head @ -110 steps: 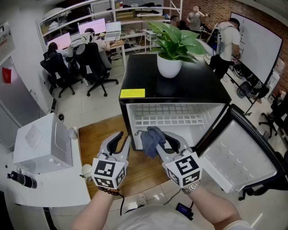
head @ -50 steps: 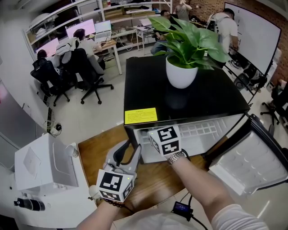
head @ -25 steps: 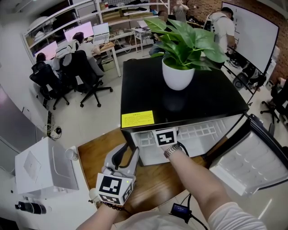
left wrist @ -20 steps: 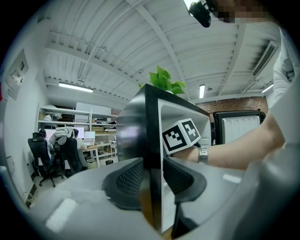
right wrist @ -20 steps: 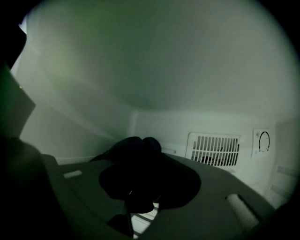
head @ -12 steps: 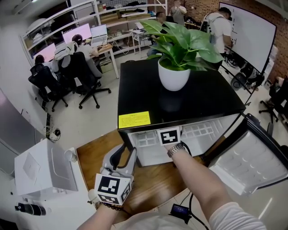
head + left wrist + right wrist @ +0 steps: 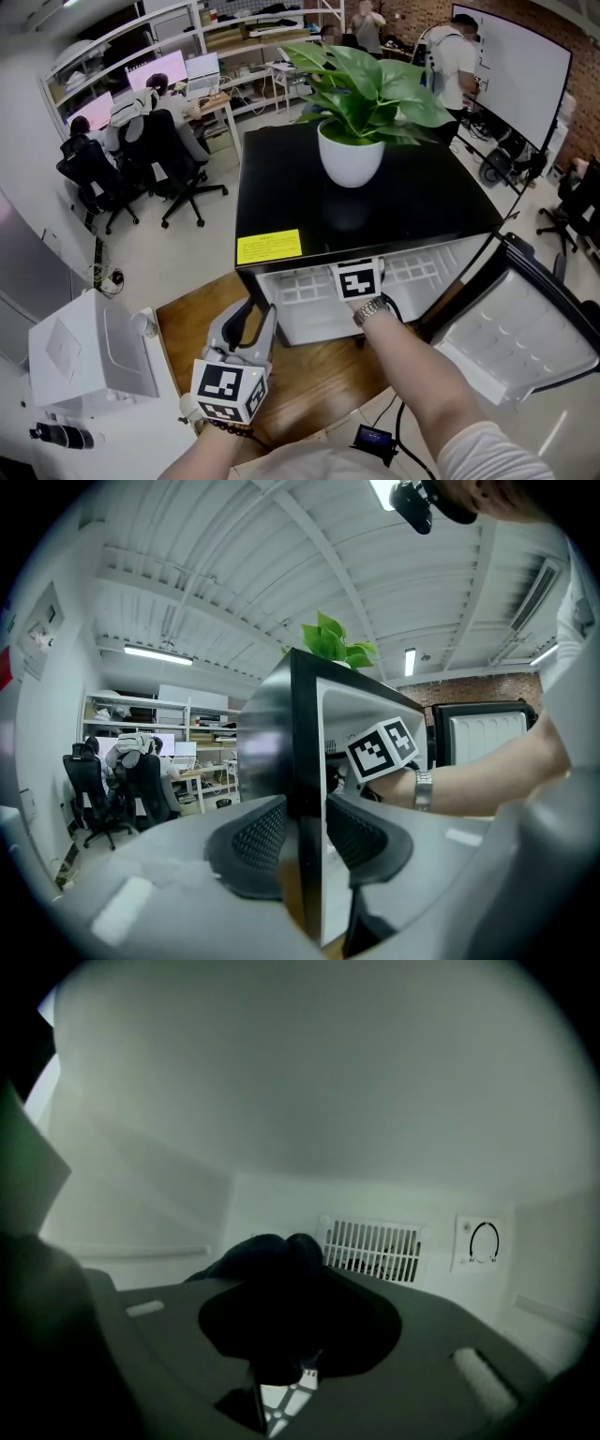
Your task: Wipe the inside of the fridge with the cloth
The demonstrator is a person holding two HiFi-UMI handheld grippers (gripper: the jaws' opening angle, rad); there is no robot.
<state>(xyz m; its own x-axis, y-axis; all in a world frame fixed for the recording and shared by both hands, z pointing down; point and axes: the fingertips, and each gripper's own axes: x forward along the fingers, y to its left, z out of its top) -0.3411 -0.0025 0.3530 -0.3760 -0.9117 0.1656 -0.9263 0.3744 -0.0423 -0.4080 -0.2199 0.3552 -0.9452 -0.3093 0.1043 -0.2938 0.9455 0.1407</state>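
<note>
Right gripper view: cloth held inside fridge.
Holding dark cloth bunched and clamped in right tool, deep in white interior, near back-wall vent and dial. Gripping fridge's front left wall edge with left tool, pads closed on both sides, door swung open at right.

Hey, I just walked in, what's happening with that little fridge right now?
A person seems to be wiping inside the open fridge. The right gripper reaches deep in with the dark cloth clamped in its jaws, near the back vent. The left gripper is closed on the front edge of the fridge's left wall, seemingly steadying it.
</note>
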